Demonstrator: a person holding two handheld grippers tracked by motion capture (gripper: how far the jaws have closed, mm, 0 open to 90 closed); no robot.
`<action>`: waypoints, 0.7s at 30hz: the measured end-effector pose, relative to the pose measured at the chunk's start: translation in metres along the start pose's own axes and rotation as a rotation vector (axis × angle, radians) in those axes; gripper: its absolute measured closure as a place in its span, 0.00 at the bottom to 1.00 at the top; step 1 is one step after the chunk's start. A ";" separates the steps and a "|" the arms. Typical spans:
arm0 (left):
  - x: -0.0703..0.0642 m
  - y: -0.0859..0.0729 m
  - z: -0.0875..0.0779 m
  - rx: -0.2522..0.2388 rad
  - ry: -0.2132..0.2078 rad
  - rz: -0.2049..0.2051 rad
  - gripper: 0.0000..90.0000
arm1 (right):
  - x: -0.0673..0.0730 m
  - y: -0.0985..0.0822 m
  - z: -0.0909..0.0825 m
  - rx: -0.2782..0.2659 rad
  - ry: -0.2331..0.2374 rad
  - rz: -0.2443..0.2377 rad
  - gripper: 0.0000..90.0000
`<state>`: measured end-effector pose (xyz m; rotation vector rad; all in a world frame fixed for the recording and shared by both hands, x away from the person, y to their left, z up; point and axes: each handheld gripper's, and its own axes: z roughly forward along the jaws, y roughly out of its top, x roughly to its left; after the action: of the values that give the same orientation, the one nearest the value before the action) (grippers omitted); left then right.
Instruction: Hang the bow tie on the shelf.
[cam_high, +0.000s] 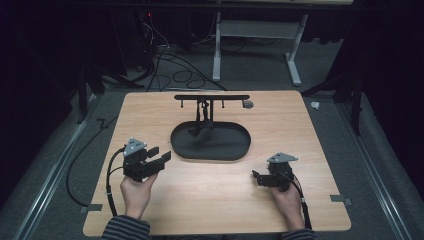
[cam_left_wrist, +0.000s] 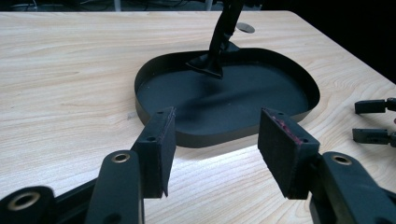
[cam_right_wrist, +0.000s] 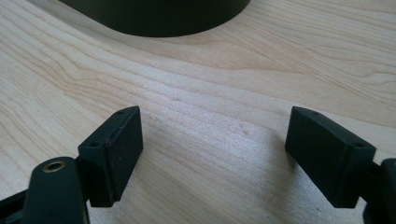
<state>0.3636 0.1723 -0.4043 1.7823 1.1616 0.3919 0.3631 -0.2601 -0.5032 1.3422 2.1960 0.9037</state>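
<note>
On the left of the wooden table (cam_high: 210, 200), the person's left hand (cam_high: 136, 192) holds the left gripper (cam_high: 159, 156) just beside the left end of the tray. Its jaws are spread wide and hold nothing; they point to the right and a little away from the person, toward the tray. In the left gripper view the two black pads (cam_left_wrist: 161, 149) frame the near rim of the tray, and between them there is only wood and that rim.

In the middle stands a black oval tray (cam_high: 210, 152), shallow, with a low wall. Its long axis runs left to right across the table, parallel to the near edge. From the far side of the tray rises a thin black stand (cam_high: 204, 117), and on top it carries a horizontal bar (cam_high: 211, 97) which also runs left to right. Small pegs hang under the bar. Just beside the right end of the bar a small grey disc (cam_high: 248, 104) lies on the wood.

On the right, the right hand (cam_high: 287, 200) holds the right gripper (cam_high: 256, 177), apart from the tray, near its right end. Its jaws point to the left and are wide open, empty. In the right gripper view they stand over bare wood, with the tray's dark wall (cam_right_wrist: 159, 18) farther off.
</note>
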 end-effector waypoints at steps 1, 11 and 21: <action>0.000 0.000 0.000 -0.001 0.001 0.003 0.52 | 0.000 0.000 0.000 0.000 0.000 0.000 0.23; 0.001 -0.007 0.000 0.005 -0.005 -0.004 0.52 | 0.000 0.000 0.000 0.000 0.000 0.000 0.23; 0.003 -0.015 0.001 0.016 -0.007 -0.014 0.52 | 0.000 0.000 0.000 0.000 0.000 0.000 0.23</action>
<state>0.3581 0.1756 -0.4180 1.7873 1.1743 0.3687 0.3631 -0.2601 -0.5032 1.3418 2.1962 0.9043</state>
